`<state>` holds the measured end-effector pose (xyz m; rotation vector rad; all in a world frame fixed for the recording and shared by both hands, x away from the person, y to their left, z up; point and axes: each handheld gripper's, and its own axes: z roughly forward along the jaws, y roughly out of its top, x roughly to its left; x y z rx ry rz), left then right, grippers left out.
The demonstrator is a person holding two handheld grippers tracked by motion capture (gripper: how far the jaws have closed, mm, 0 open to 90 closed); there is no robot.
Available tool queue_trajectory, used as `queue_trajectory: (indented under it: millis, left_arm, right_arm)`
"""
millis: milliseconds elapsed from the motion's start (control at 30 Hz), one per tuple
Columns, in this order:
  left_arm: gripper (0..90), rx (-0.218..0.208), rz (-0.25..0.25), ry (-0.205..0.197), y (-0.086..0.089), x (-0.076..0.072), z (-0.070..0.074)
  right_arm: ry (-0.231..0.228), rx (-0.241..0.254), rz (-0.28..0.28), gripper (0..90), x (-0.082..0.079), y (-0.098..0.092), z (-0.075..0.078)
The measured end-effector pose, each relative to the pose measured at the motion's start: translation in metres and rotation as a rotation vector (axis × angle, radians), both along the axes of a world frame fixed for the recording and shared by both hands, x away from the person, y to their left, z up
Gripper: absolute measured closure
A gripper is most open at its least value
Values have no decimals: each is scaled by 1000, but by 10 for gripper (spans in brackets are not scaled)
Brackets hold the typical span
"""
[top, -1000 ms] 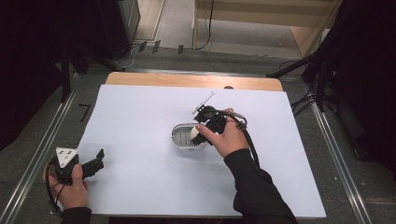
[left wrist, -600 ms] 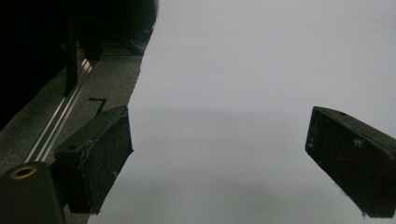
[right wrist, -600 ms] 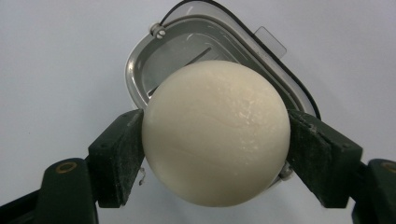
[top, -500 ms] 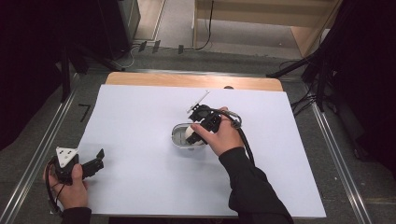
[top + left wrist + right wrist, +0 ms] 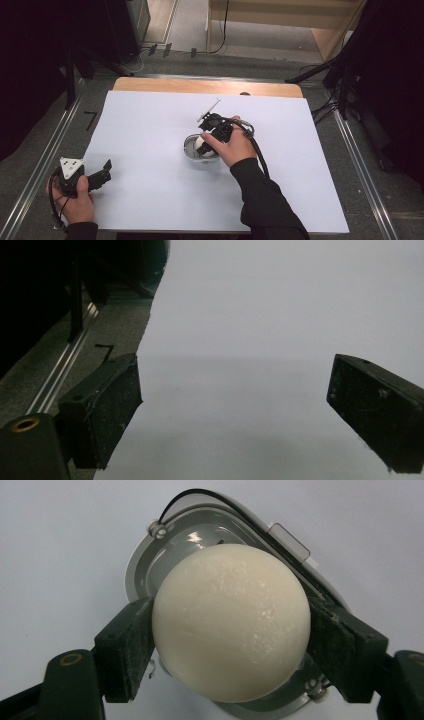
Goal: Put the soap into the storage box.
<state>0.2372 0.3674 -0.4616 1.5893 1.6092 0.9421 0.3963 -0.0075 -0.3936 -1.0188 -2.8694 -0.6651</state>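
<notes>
Right tool (image 5: pixel 230 645) clamps cream ball (image 5: pixel 231 622) above dish (image 5: pixel 145 562)

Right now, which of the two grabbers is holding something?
The right gripper: its jaws squeeze a white ball over the grey dish mid-table. The left gripper, near the table's edge, stands wide open with nothing between its jaws.

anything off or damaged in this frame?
Nothing stands out. The right tool is shut on a smooth cream-white ball, intact, directly over the shallow grey oval metal dish, which sits flat on the white table sheet. The left tool rests open near the sheet's edge. No spills.
</notes>
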Motion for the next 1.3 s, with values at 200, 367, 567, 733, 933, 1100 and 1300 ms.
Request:
queue_trajectory:
  millis: [200, 367, 567, 733, 933, 1100, 1300]
  left_arm:
    - [77, 0, 1, 0, 0, 0, 0]
    - [77, -1, 0, 1, 0, 0, 0]
    - [77, -2, 2, -1, 0, 0, 0]
    - [77, -2, 1, -4, 0, -1, 0]
    - [77, -2, 1, -4, 0, 0, 0]
    - [77, -1, 0, -1, 0, 0, 0]
    - [77, 0, 1, -3, 0, -1, 0]
  right_arm:
    - [3, -4, -29, 240, 1, 4, -6]
    - [-5, -16, -41, 239, 1, 5, -9]
    - [-11, -22, -53, 239, -1, 4, -8]
    - [-34, -12, -55, 200, -4, 0, -1]
    - [-56, -10, -59, 131, -8, -4, 3]
    - [-68, -8, -63, 125, -14, -8, 9]
    - [-78, 0, -67, 108, -17, -16, 13]
